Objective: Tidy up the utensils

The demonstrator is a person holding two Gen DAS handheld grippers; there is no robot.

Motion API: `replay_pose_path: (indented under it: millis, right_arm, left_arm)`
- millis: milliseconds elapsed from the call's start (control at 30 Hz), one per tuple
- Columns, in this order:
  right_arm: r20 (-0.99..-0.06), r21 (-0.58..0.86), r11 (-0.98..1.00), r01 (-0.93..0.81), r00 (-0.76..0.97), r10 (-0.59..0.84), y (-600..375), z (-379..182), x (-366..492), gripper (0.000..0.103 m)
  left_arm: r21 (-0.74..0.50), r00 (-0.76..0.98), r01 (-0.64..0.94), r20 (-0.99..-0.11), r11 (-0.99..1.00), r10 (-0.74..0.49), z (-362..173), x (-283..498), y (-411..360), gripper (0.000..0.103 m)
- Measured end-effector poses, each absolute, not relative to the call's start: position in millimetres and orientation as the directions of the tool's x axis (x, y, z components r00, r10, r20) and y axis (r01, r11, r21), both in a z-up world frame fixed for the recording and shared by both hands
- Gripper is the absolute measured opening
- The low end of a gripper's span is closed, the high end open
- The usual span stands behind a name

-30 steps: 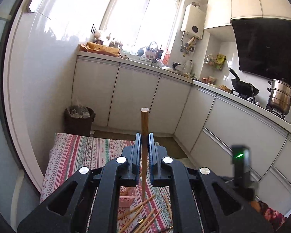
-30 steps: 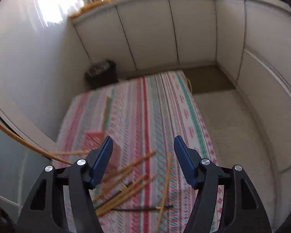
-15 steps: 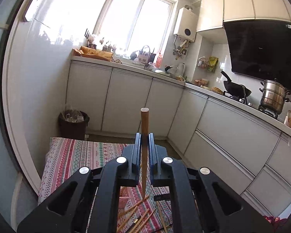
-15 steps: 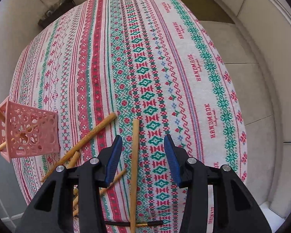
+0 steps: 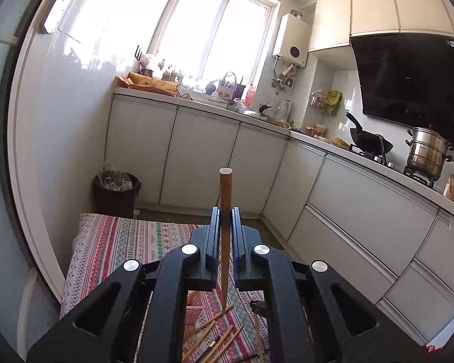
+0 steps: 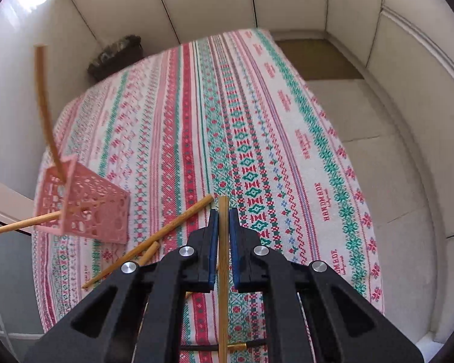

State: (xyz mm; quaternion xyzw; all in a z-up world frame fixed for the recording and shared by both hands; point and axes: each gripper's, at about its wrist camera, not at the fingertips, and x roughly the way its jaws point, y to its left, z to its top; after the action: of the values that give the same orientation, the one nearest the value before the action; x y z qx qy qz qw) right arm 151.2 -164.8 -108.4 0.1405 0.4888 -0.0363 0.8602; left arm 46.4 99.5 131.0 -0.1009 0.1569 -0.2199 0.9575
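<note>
My left gripper (image 5: 225, 211) is shut on a brown wooden chopstick (image 5: 225, 190) and holds it upright, well above the table. In the right wrist view that chopstick (image 6: 47, 112) hangs with its tip in the pink perforated holder (image 6: 84, 205); another chopstick (image 6: 24, 223) sticks out of the holder's side. My right gripper (image 6: 223, 213) is shut on a light wooden chopstick (image 6: 223, 272), low over the striped tablecloth (image 6: 257, 151). Several loose chopsticks (image 6: 163, 233) lie to its left. A black chopstick with a gold band (image 6: 239, 347) lies beneath it.
The table stands in a narrow kitchen, with white cabinets (image 5: 196, 163) on the far side and right. A dark bin (image 5: 115, 192) sits past the table's far left corner. A wok (image 5: 369, 145) and steel pot (image 5: 428, 157) stand on the counter at right.
My right gripper has dropped to the cloth and closed on a light chopstick that lay between its open jaws. My left gripper still holds its chopstick upright and has tilted up slightly.
</note>
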Motion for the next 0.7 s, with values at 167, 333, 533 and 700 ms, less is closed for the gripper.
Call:
replay_pose_path:
  millis: [167,333,533,700]
  right_arm:
    - [-0.687,0.202,0.973,0.115,0.724,0.057,-160,-38,92,0.008]
    - [-0.576,0.220,0.974,0.052,0.813,0.087,-151,17,69,0.007]
    - [-0.474,0.245,0.969,0.003,0.873,0.117,-147,66,61,0.007]
    - [-0.432,0.258,0.966,-0.015,0.893,0.129,-139,92,72,0.007]
  left_arm:
    - [-0.272,0.858,0.377,-0.258,0.885,-0.444,129,48,100,0.006]
    - [-0.286,0.859,0.359,-0.270,0.888,-0.434,125,54,99,0.006]
    - [-0.284,0.864,0.344,-0.278,0.895,-0.420,122,60,95,0.006]
    - [-0.255,0.877,0.311,-0.295,0.916,-0.380,114,67,87,0.006]
